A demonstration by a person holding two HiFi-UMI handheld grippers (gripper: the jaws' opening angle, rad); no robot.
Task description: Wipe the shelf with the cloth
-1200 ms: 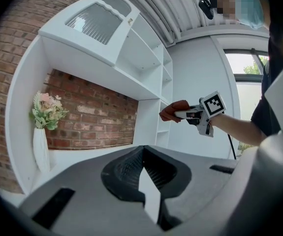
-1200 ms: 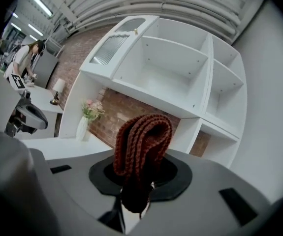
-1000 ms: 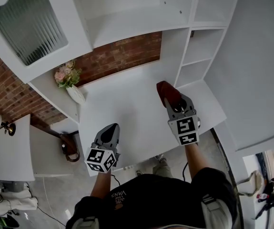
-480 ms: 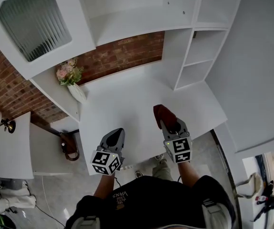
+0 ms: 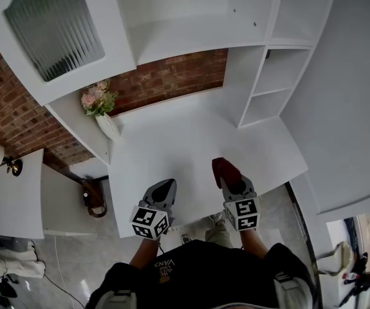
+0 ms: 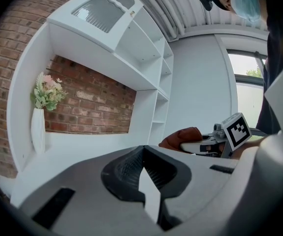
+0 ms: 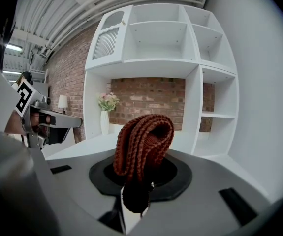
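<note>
A white bench (image 5: 172, 140) runs below white shelves (image 5: 265, 76) set against a brick wall (image 5: 165, 82), with a vase (image 5: 107, 127) of flowers at its far left corner. The right gripper (image 5: 227, 174) has its jaws clenched on a folded red-brown knitted cloth (image 5: 224, 168), held over the near part of the bench; whether the cloth touches the surface cannot be told. The left gripper (image 5: 164, 185) hangs beside it at the bench's near edge, jaws pressed together with nothing between them.
</note>
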